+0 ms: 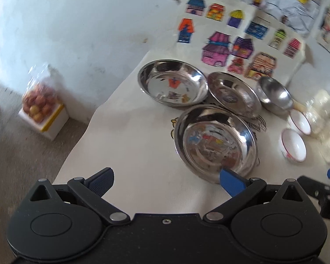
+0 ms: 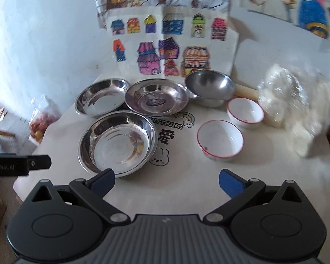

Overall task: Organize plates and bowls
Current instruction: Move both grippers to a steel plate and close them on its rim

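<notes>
Three steel plates lie on a cloth-covered table: a near plate (image 1: 215,140) (image 2: 117,142), a far left plate (image 1: 172,82) (image 2: 102,96) and a middle plate (image 1: 233,93) (image 2: 156,98). A steel bowl (image 1: 275,94) (image 2: 210,85) sits behind them on another bowl. Two white bowls with red rims stand to the right, one nearer (image 1: 293,145) (image 2: 220,142) and one farther (image 1: 299,122) (image 2: 245,112). My left gripper (image 1: 166,180) is open, its right fingertip at the near plate's rim. My right gripper (image 2: 166,180) is open over bare cloth in front of the dishes.
A clear bag of white items (image 2: 297,103) lies at the table's right edge. Children's coloured drawings (image 2: 165,46) lean on the wall behind. On the floor to the left stands a white box with a bag of fruit (image 1: 40,107). The other gripper's body (image 2: 19,165) shows at left.
</notes>
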Demonstrator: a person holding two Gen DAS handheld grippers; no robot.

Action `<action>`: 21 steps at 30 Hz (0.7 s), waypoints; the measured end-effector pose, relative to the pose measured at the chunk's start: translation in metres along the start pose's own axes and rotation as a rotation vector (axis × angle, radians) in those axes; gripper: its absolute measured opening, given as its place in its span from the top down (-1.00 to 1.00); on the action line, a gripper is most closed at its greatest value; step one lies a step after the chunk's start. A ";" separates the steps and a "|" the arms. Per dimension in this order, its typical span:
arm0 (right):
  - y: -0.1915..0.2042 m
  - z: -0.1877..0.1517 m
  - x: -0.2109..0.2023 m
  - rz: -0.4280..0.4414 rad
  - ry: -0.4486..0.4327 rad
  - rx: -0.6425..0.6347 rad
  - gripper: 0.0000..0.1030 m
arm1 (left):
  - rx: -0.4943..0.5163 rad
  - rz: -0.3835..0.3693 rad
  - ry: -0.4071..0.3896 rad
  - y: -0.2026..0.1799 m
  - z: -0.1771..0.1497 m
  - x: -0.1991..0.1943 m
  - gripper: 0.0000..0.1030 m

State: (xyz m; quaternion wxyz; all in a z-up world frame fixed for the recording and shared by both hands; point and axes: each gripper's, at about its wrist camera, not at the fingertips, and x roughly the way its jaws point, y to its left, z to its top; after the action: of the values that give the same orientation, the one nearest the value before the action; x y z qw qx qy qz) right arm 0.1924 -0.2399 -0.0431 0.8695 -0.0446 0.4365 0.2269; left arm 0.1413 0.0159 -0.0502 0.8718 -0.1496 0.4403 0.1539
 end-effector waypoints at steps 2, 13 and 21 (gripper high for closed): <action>-0.004 0.006 0.005 0.028 0.004 -0.025 -1.00 | -0.026 0.017 0.002 0.001 0.005 0.004 -0.98; -0.003 0.043 0.046 0.144 0.017 -0.026 -1.00 | -0.080 0.051 0.015 0.023 0.055 0.029 -0.98; 0.021 0.062 0.076 0.174 0.003 -0.007 -1.00 | 0.075 0.025 0.015 0.045 0.113 0.066 -0.99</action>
State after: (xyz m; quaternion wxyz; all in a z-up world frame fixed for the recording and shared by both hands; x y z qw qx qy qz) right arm 0.2680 -0.1768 -0.0616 0.8457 -0.0100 0.4392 0.3029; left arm 0.2423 0.1104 -0.0454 0.8714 -0.1126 0.4543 0.1471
